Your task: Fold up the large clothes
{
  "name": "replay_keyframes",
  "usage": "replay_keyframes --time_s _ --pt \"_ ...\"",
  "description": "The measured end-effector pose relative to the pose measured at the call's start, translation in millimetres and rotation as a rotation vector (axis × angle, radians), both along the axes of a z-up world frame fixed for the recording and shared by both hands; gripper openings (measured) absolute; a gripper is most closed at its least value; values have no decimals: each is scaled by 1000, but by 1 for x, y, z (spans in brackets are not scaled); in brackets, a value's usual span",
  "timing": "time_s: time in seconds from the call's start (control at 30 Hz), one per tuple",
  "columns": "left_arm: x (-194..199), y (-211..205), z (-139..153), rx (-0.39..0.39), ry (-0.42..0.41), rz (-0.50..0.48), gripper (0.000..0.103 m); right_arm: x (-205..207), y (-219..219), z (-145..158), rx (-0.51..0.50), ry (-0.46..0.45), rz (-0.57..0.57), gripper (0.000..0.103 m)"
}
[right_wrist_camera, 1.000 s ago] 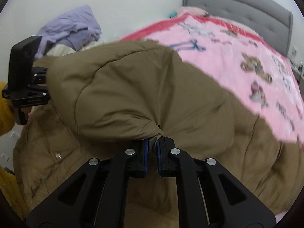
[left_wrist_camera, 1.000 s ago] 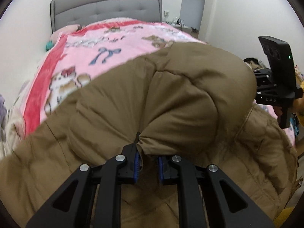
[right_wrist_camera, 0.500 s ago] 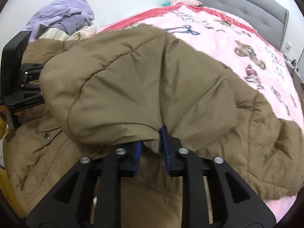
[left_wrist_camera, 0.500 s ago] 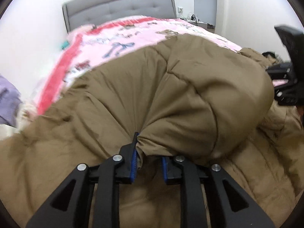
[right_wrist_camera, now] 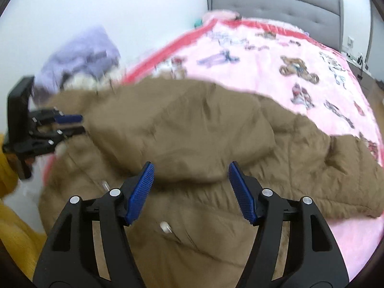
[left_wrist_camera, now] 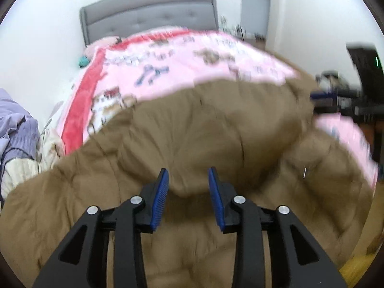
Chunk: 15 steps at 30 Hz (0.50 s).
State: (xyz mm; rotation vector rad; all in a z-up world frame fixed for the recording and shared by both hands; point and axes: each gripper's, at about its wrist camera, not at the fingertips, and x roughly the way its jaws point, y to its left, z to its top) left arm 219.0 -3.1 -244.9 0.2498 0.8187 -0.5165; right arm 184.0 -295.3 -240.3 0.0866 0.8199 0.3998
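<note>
Left claw [left_wrist_camera: 188,180]: jaws apart, blue pads [left_wrist_camera: 160,198] either side of the folded edge of the brown puffer coat [left_wrist_camera: 216,129], with a gap on both sides, nothing gripped. Fabric edge sits between the pads, whether it touches them I can't tell (motion blur).

Right claw [right_wrist_camera: 190,175]: jaws spread wide, wider than the left, blue pads [right_wrist_camera: 140,193] clear of the cloth. Coat's folded-over flap [right_wrist_camera: 192,139] lies just ahead of the tips, not held. White snap/toggle [right_wrist_camera: 165,227] on the lower coat layer shows between the fingers.

Coat location: spread across the near end of the bed, upper part doubled over onto the lower part, forming a rounded fold facing both cameras. From the right wrist view a sleeve or side panel [right_wrist_camera: 336,168] trails off right over the blanket.

Cross-views: the left claw shows at the left edge of the right wrist view, beside the coat's edge, fingers apart. In the left wrist view the right unit [left_wrist_camera: 360,91] is at the right edge, blurred, state not readable there.

Beyond the coat: pink blanket [right_wrist_camera: 264,55] with bear print and red border covers the bed. Pile of lilac clothes [right_wrist_camera: 81,57] at the bed's left side, cream fabric [left_wrist_camera: 21,168] next to it. Yellow fabric [right_wrist_camera: 14,228] at bottom left of the right wrist view. Farthest: grey tufted headboard [left_wrist_camera: 148,16] against a white wall [left_wrist_camera: 43,28].
</note>
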Motion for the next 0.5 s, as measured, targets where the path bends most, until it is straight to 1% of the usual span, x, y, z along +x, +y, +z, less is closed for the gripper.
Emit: replay_keyframes --time_s 0.03,0.07,0.1,0.13,0.17,0.2,0.23,0.33,0.37,0.43,0.5 --pt "11 -1 9 -49 -15 14 46 8 3 4 39 -25 2 62" --pt "20 -4 14 -79 -23 14 53 15 7 6 58 -43 9 62" --pt "31 -8 16 -111 -22 4 57 25 13 5 62 -63 23 62" --pt "40 -13 15 -126 -13 -8 57 32 18 3 58 -68 36 61" --pt "48 -19 9 -140 3 -20 57 40 23 -1 54 -71 51 57" --pt "52 -22 3 -139 9 -17 57 46 27 -5 56 -68 54 53" --pt "55 -26 -4 -127 12 -14 57 54 30 -13 68 -50 60 52" --pt "51 -36 -28 -58 7 -5 57 65 34 -32 75 4 65 52" --pt "48 -37 -37 -45 27 4 57 65 34 -39 70 27 68 53" --pt "43 -34 -53 -46 88 9 57 61 35 -54 46 68 65 53" --pt "37 -34 -73 -34 128 22 58 55 34 -68 28 104 64 55"
